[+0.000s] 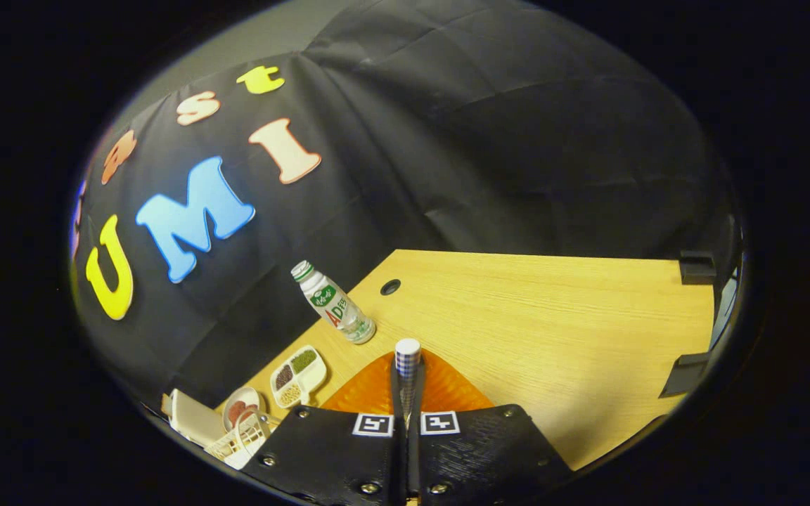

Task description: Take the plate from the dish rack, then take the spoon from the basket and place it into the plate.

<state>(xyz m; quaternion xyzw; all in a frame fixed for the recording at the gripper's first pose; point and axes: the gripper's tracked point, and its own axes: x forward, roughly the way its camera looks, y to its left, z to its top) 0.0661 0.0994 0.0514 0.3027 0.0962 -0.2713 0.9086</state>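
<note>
1. The camera rides on the gripper [407, 393], looking forward along its closed fingers.
2. It faces down across the wooden table [553, 316] toward the black cloth wall [482, 140], close above the tabletop.

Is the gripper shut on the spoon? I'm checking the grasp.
Yes. The gripper is closed on the spoon, above the orange plate.

You have little to read here. The bottle [333, 303] on your desk [553, 309] carries a printed label in green and red, with large letters on a white ground; the smaller print is too fine to make out. Your claw [407, 376] bears two square black-and-white coded markers [373, 424], one on each side of its fingers, with patterns and no words or numbers. Those fingers are closed on the checked spoon [408, 351], which shows no writing.
</note>
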